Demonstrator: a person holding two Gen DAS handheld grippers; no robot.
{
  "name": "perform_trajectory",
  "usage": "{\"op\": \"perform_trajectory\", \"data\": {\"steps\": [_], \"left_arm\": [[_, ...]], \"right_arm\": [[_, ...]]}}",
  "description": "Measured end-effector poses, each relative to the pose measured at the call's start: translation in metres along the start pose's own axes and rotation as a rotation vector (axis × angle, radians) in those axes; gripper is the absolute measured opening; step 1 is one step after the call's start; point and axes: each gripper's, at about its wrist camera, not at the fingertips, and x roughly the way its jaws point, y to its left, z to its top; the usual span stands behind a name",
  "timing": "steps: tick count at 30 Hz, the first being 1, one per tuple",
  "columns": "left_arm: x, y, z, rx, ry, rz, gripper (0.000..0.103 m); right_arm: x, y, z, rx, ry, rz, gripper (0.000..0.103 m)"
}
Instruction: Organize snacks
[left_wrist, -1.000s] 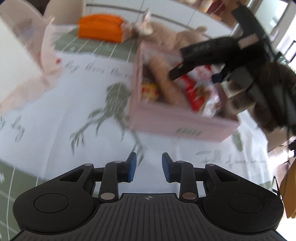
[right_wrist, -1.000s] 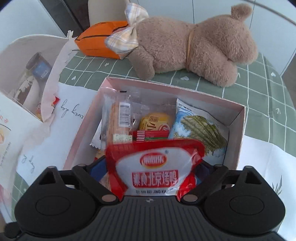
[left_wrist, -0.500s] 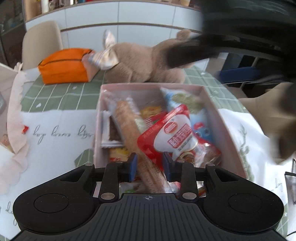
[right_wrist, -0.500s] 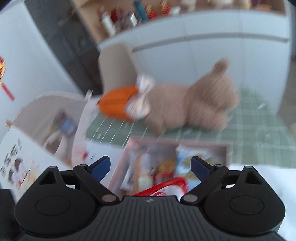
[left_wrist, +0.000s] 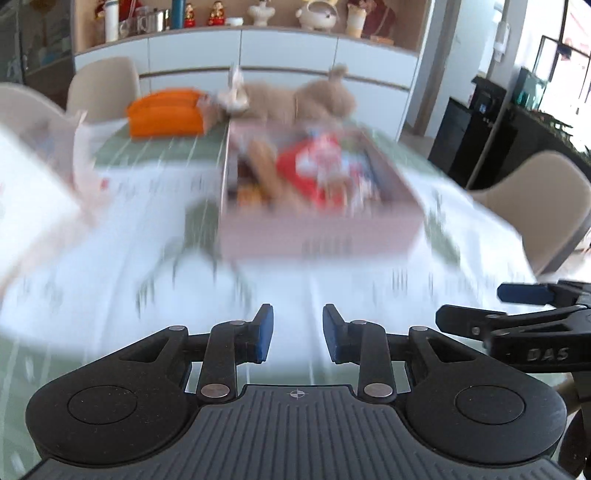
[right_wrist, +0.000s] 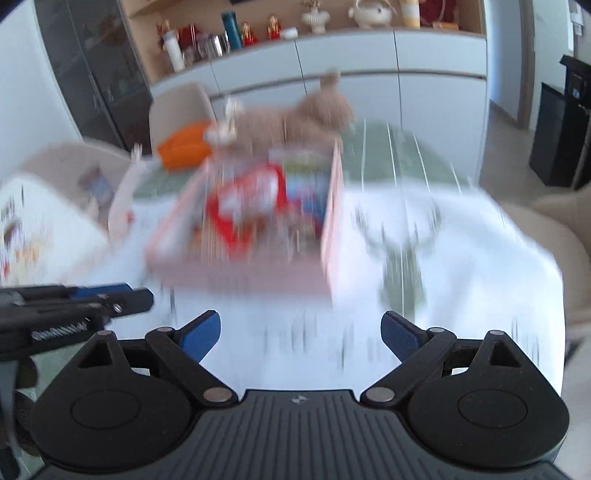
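A pink box (left_wrist: 317, 236) full of snack packets stands on the white tablecloth; it also shows in the right wrist view (right_wrist: 243, 273). A red packet (left_wrist: 314, 166) lies on top of the snacks, also seen in the right wrist view (right_wrist: 247, 199). My left gripper (left_wrist: 297, 338) is empty, jaws a small gap apart, well short of the box. My right gripper (right_wrist: 301, 334) is wide open and empty, also back from the box. Both views are blurred by motion.
A brown plush toy (left_wrist: 295, 98) and an orange pouch (left_wrist: 166, 116) lie behind the box. A white paper bag (right_wrist: 55, 206) stands at the left. Beige chairs (left_wrist: 535, 206) surround the table. Cabinets line the far wall.
The right gripper let go of the red packet, which now lies in the box. Both grippers have pulled back from the box toward the near table edge.
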Motion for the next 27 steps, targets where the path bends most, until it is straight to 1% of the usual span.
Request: {"op": "perform_trajectory", "data": {"steps": [2, 3, 6, 7, 10, 13, 17, 19, 22, 27], "left_arm": [[0.001, -0.004, -0.029, 0.002, 0.010, 0.034, 0.033], [0.000, -0.005, -0.038, 0.004, 0.004, 0.052, 0.033], [0.002, -0.005, -0.058, 0.023, -0.010, 0.105, 0.034], [0.001, -0.005, -0.062, 0.031, -0.037, 0.116, 0.036], [0.002, -0.009, -0.067, 0.030, -0.078, 0.128, 0.035], [0.004, -0.014, -0.069, 0.020, -0.130, 0.131, 0.036], [0.010, -0.020, -0.073, 0.028, -0.189, 0.146, 0.036], [0.010, -0.022, -0.074, 0.034, -0.190, 0.150, 0.036], [0.010, -0.021, -0.074, 0.035, -0.190, 0.149, 0.036], [0.011, -0.022, -0.073, 0.016, -0.190, 0.154, 0.036]], "right_arm": [[0.000, 0.010, -0.033, -0.053, 0.013, -0.057, 0.095], [0.002, 0.016, -0.047, -0.082, 0.025, -0.079, 0.095], [0.006, 0.029, -0.072, -0.123, 0.022, -0.074, 0.095], [0.008, 0.030, -0.077, -0.129, 0.021, -0.078, 0.095], [0.019, 0.032, -0.082, -0.142, 0.023, -0.112, 0.096], [0.023, 0.029, -0.085, -0.158, -0.039, -0.113, 0.102], [0.028, 0.023, -0.085, -0.163, -0.099, -0.117, 0.103], [0.030, 0.018, -0.083, -0.137, -0.112, -0.112, 0.103], [0.033, 0.015, -0.083, -0.122, -0.135, -0.133, 0.103], [0.035, 0.015, -0.081, -0.122, -0.134, -0.129, 0.103]]}}
